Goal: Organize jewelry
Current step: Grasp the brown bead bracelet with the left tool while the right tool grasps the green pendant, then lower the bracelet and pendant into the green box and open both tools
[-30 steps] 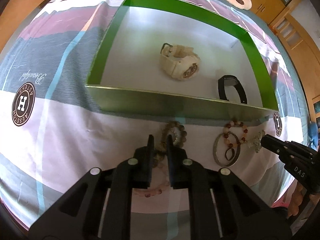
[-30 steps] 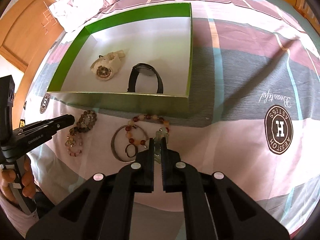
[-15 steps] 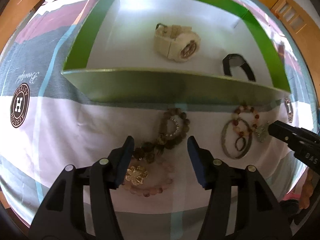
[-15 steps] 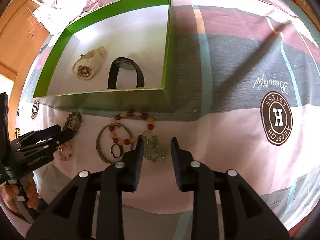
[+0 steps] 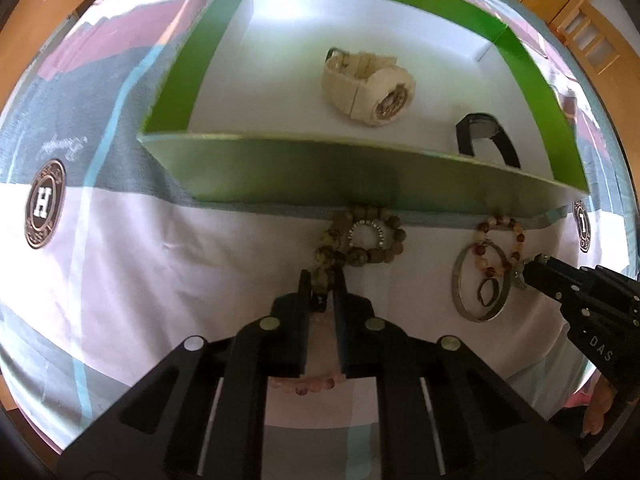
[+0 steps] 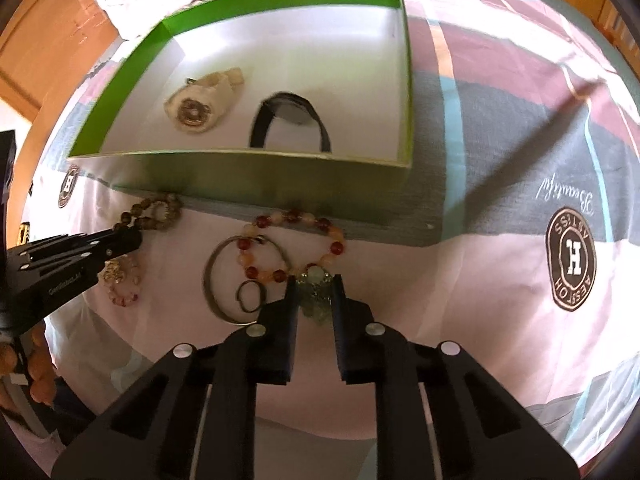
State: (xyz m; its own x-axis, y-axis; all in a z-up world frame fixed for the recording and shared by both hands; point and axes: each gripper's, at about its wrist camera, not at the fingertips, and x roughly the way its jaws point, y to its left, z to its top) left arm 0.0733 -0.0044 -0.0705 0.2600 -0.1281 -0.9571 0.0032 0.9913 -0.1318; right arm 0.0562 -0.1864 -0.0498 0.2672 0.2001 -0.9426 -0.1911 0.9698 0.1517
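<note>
Two black handheld grippers point steeply down at a bed (image 6: 500,288) covered in a pink, grey and maroon patchwork sheet. Nearest in the left wrist view, the left gripper (image 5: 322,286) has its jaws closing, with the lower beads of a brown bead bracelet (image 5: 360,240) between its fingertips; a pink bead bracelet (image 5: 308,384) lies on the sheet partly under that gripper. In the right wrist view, the right gripper (image 6: 314,292) has its jaws closing, with a pale green pendant (image 6: 316,296) between them; the pendant hangs from a red and orange bead bracelet (image 6: 296,248). Just beside that, a plain metal bangle (image 6: 224,276) lies flat with a small dark ring (image 6: 250,296) inside it. A small sparkling ring (image 5: 366,234) sits within the loop of the brown beads. Beyond the loose pieces, touching the brown beads, stands an open green box (image 6: 256,180) with a white floor. Inside it rest a cream watch (image 6: 200,106) and, to its right, a black watch (image 6: 290,120) standing on its strap. At the far edge are rumpled white bedding and wooden furniture.
</note>
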